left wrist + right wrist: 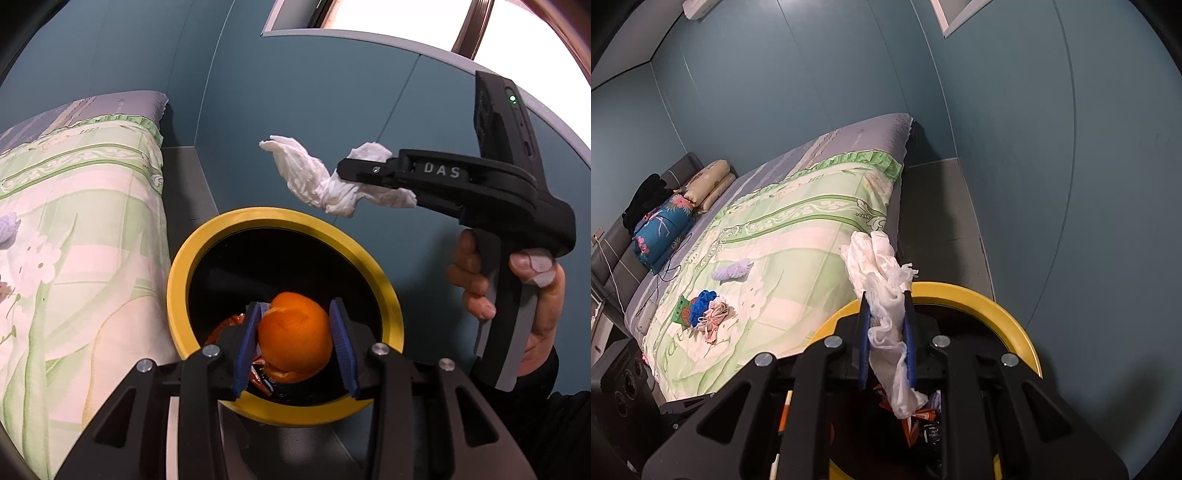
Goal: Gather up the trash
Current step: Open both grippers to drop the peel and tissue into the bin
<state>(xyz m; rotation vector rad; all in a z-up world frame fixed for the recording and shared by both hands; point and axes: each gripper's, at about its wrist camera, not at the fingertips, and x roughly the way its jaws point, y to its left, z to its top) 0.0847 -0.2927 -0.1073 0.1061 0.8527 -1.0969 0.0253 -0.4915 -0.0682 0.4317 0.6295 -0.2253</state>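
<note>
A yellow-rimmed black bin (207, 243) stands on the floor beside the bed. Over its mouth my left gripper (296, 312) is shut on a piece of orange peel (295, 336), pinched between the blue pads. Wrappers lie at the bottom of the bin (1015, 317). My right gripper (887, 301) is shut on a crumpled white tissue (882, 269) that sticks out past its fingertips. In the left wrist view that tissue (314, 177) hangs from the right gripper (345, 173) above the far side of the bin.
The bed (798, 236) with a green floral cover lies left of the bin. On it are a green packet (681, 308), a blue and pink bundle (709, 312) and a lilac scrap (733, 271). Pillows (709, 184) sit at the head. A teal wall (1034, 147) is behind.
</note>
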